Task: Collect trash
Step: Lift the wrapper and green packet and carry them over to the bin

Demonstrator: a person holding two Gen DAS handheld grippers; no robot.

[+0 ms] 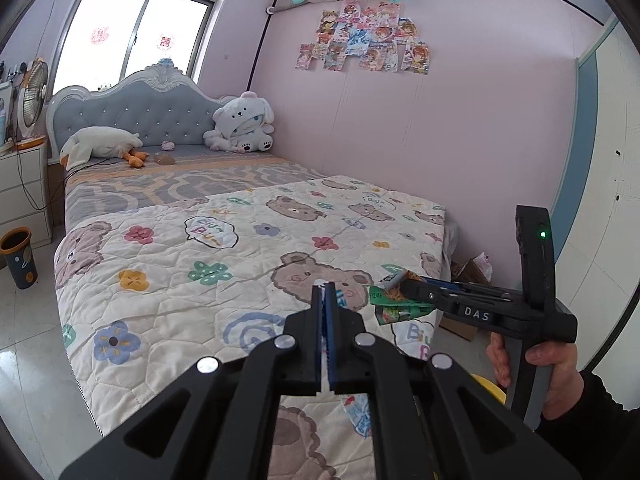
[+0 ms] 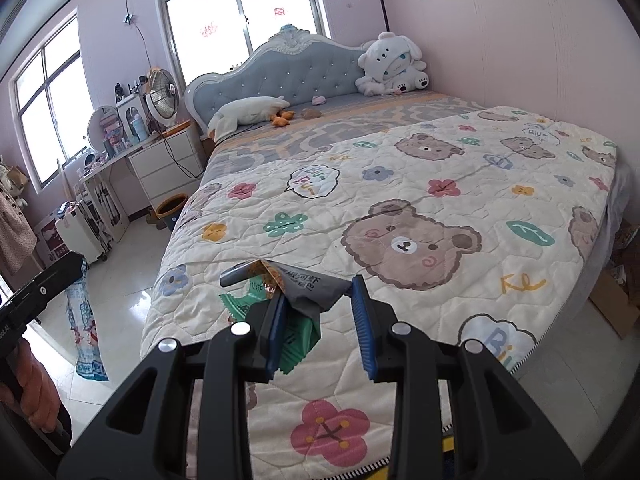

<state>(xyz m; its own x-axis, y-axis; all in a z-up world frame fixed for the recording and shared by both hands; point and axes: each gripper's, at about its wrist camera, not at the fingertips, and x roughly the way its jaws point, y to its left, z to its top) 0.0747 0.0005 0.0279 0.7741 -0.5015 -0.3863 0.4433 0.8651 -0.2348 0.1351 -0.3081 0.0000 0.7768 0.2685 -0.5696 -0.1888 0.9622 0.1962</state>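
The bed (image 2: 440,208) fills both views, covered by a cream quilt (image 2: 360,184) printed with bears and flowers. At its head, against the tufted blue headboard (image 2: 280,68), sit a white plush dog (image 2: 394,66) on the wall side and a white goose plush (image 2: 248,110) on the window side. Beside the bed on the window side stand a white drawer unit (image 2: 168,168) with a fan (image 2: 162,94) on it and an orange-rimmed waste bin (image 1: 18,258) on the tiled floor. Cardboard boxes (image 1: 468,272) lie on the floor at the bed's foot corner by the pink wall.

Over the foot of the bed, the right gripper (image 2: 320,320) has its jaws partly apart around a bunch of snack wrappers (image 2: 288,292): a grey packet with printed characters, a green one and an orange scrap. The bunch is crumpled, with its long axis running roughly across the jaws; the grey end sticks out toward the window side and the green packet hangs down below the left pad. A person's hand (image 1: 556,376) grips the handle.

The left gripper (image 1: 324,304) is closed with its blue pads together; whether anything thin is caught between them cannot be told. In the right wrist view a blue-and-white printed wrapper (image 2: 86,328) hangs beneath it over the floor, beside the bed.
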